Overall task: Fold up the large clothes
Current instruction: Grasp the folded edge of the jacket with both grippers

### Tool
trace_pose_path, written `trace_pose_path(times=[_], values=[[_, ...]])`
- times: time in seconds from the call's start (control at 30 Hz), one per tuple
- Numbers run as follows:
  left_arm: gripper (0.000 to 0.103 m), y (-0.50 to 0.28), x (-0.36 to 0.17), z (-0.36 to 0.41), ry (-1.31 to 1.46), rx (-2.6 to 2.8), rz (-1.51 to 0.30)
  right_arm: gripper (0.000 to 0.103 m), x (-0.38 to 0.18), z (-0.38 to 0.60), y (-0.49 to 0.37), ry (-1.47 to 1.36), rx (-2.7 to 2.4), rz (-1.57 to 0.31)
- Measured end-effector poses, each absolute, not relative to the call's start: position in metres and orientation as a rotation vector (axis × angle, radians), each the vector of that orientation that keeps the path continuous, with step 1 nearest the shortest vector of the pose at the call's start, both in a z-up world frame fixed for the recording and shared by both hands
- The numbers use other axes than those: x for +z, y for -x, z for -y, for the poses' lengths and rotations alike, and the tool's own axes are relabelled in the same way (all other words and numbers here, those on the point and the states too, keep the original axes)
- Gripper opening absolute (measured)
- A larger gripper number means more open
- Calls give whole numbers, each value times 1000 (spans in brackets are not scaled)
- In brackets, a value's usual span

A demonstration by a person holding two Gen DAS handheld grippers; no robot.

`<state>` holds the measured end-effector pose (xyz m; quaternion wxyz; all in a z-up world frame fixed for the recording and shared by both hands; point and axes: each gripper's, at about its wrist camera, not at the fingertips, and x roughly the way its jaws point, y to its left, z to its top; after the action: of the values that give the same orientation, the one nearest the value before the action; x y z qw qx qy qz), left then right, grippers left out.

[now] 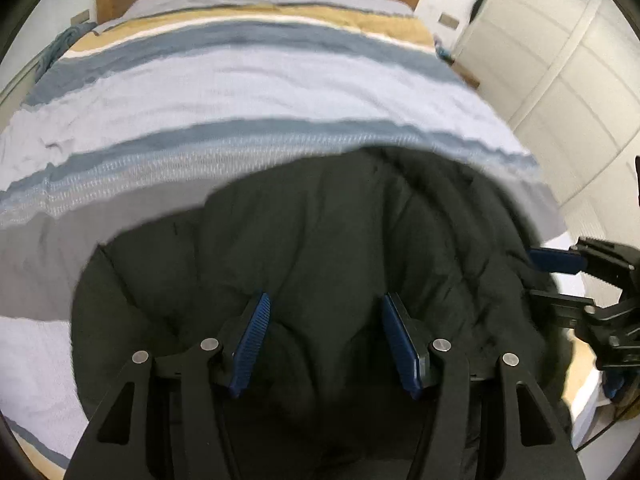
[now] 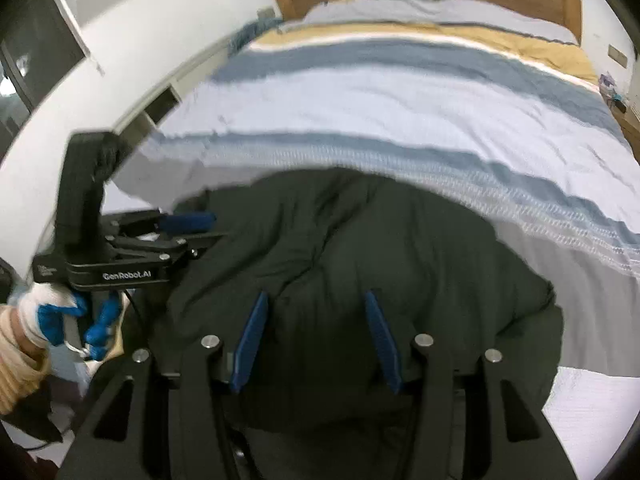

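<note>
Grippers tilt steeply down over the dark jacket [image 1: 320,248] bunched at the bed's [image 1: 240,92] near edge: left gripper [image 1: 324,344] and right gripper [image 2: 314,340] both spread apart, holding nothing. Striped bedding beyond lies bare.

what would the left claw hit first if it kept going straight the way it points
Most likely the dark puffy jacket lying on the striped bedspread; the open left claw aims down at its bulk. Depth is unclear.

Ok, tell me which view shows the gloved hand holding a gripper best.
The right wrist view: the gloved hand shows at its left edge, under the left gripper. The left wrist view shows no hand at all, only the right gripper reaching in over the dark jacket.
</note>
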<state>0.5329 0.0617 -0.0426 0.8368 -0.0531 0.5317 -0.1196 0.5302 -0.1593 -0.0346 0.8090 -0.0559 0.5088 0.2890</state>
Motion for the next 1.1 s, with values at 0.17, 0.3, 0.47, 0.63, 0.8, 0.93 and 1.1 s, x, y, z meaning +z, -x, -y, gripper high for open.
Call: trace_pose_path(times=[0.17, 0.3, 0.47, 0.63, 0.8, 0.93, 1.1], values=[[57, -524, -77, -52, 9, -242, -1162, 50, -78, 165, -524, 231, 557, -1145], [57, -510, -103, -41, -40, -243, -1182, 50, -105, 175, -522, 226, 546, -1170], [57, -507, -118, -38, -25, -223, -1170, 51, -129, 177, -517, 231, 548, -1162], [57, -509, -120, -37, -28, -216, -1174, 51, -137, 178, -522, 211, 538, -1169], [58, -507, -92, -44, 47, -218, -1187, 50, -110, 175, -515, 190, 550, -1178], [62, -498, -56, -44, 59, -228, -1119, 50, -75, 173, -502, 198, 584, -1130], [70, -521, -27, -37, 75, -234, -1037, 50, -34, 175, -506, 165, 602, -1039]])
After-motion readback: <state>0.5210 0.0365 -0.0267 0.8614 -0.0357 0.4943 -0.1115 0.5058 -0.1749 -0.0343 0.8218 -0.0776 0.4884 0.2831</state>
